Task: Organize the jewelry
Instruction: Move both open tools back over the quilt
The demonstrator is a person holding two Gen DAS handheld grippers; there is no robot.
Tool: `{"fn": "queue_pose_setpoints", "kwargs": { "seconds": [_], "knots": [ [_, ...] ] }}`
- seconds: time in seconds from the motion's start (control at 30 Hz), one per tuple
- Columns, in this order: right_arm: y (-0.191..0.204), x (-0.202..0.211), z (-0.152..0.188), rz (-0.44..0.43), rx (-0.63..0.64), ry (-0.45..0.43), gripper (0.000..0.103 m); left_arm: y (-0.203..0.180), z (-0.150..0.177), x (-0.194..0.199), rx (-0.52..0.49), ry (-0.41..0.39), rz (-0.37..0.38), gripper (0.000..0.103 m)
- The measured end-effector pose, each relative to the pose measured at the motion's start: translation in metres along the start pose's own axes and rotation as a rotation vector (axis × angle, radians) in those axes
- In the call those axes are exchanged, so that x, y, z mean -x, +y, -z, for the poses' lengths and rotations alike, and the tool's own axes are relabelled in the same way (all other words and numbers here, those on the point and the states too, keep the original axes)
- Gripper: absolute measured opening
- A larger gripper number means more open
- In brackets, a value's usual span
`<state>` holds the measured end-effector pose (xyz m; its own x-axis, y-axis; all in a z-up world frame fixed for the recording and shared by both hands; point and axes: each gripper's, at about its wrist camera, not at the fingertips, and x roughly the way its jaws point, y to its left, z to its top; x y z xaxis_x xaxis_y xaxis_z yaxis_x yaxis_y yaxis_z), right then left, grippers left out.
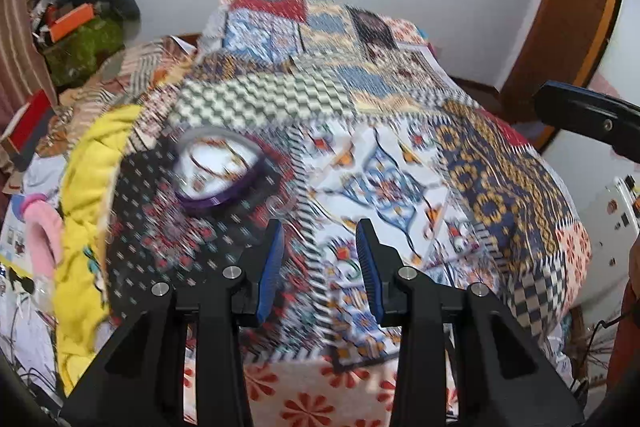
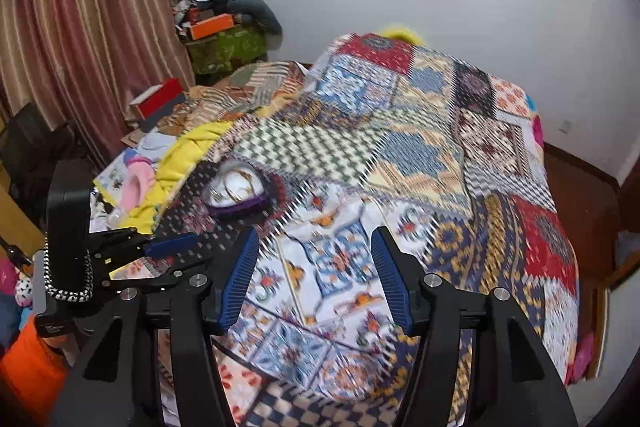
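Observation:
A heart-shaped jewelry box point(image 1: 219, 169) with a purple rim and clear lid lies on the patchwork bedspread point(image 1: 400, 147); thin chains show blurrily inside it. My left gripper point(image 1: 320, 263) hovers open over the bedspread, a little nearer than the box and to its right, nothing between its blue pads. In the right wrist view the same box point(image 2: 237, 191) sits ahead and to the left. My right gripper point(image 2: 316, 275) stands open above the bedspread point(image 2: 420, 163), empty. The left gripper point(image 2: 160, 251) shows at the lower left of that view.
A yellow garment point(image 1: 88, 211) and pink slippers point(image 1: 40, 231) lie left of the bedspread. A red box point(image 2: 158, 101), striped curtains point(image 2: 88, 39) and a pile of clutter point(image 2: 224, 27) stand at the back left. A wooden door frame point(image 1: 560, 27) is to the right.

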<state>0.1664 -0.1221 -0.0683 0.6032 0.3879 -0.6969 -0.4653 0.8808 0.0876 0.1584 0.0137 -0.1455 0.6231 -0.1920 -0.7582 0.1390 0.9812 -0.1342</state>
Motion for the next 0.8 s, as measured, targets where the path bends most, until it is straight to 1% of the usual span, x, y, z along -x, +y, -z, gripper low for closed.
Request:
{"fn": "queue_pose_setpoints", "kwargs": {
  "seconds": [0.2,0.43,0.6,0.73,0.77,0.8],
  "knots": [
    [-0.014,-0.001,0.029,0.072,-0.031,0.042,0.054,-0.019,0.018,-0.014,-0.038,0.064,0.028,0.036],
    [-0.034,-0.009,0.066,0.089,-0.119,0.120,0.054,-0.031,0.034,-0.026,-0.049,0.126,0.063,0.036],
    [-0.041,-0.013,0.080,0.100,-0.153,0.145,0.054,-0.038,0.048,-0.038,-0.048,0.182,0.088,0.036],
    [-0.042,-0.017,0.085,0.121,-0.141,0.162,0.054,-0.046,0.057,-0.043,-0.067,0.204,0.101,0.036],
    [-0.041,-0.017,0.086,0.122,-0.135,0.164,0.054,-0.047,0.059,-0.043,-0.067,0.202,0.106,0.034],
    [-0.041,-0.017,0.087,0.117,-0.132,0.167,0.054,-0.049,0.060,-0.044,-0.070,0.202,0.111,0.030]
  ]
}}
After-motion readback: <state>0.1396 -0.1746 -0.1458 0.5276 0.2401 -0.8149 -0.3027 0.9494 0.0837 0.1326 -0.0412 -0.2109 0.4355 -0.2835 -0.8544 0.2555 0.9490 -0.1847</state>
